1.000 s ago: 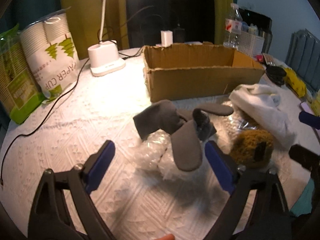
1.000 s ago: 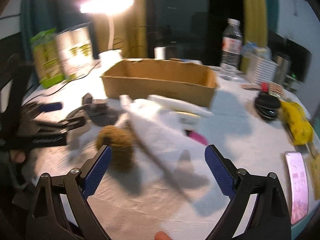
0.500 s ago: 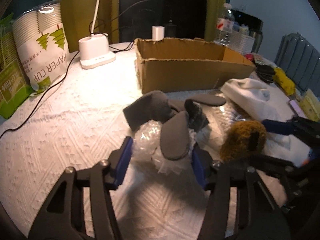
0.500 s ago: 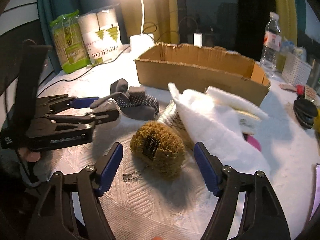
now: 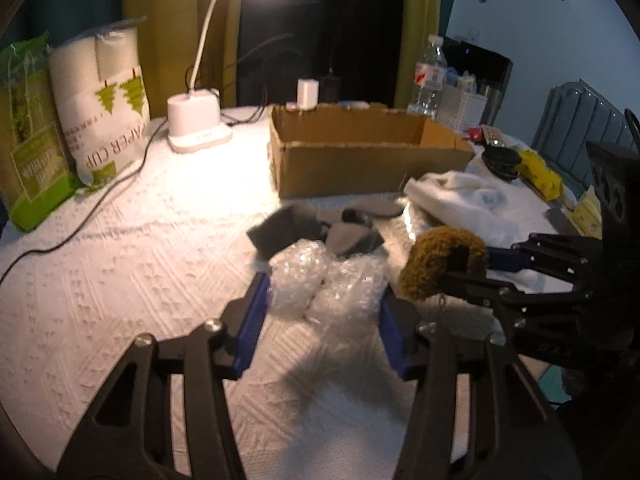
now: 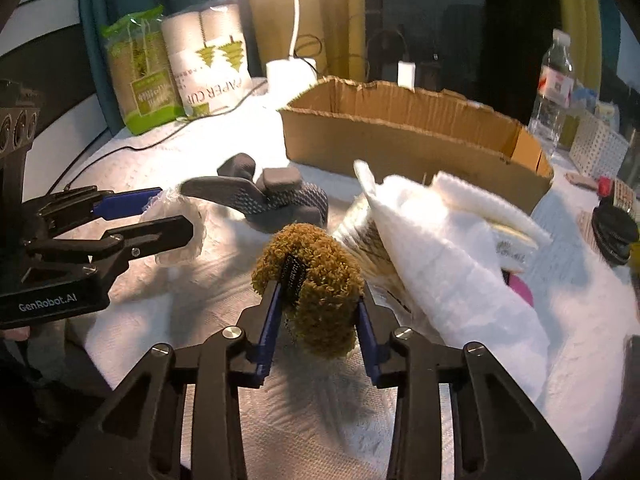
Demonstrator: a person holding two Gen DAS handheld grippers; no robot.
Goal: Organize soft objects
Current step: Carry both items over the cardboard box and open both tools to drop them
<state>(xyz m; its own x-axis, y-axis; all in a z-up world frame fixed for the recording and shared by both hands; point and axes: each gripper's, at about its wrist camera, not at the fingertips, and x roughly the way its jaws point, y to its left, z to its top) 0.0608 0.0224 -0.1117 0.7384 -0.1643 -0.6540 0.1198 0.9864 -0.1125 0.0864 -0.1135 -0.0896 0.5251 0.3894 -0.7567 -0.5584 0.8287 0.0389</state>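
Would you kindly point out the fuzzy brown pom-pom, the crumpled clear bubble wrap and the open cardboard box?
fuzzy brown pom-pom (image 6: 320, 280), right wrist view, fuzzy front.
crumpled clear bubble wrap (image 5: 324, 284), left wrist view, middle.
open cardboard box (image 5: 360, 168), left wrist view, front wall.

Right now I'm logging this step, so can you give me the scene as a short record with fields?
left gripper: jaws closed on the bubble wrap
right gripper: jaws closed on the brown fuzzy ball
cardboard box: open; inside hidden
grey socks: on table, beyond the bubble wrap
white cloth: right of ball
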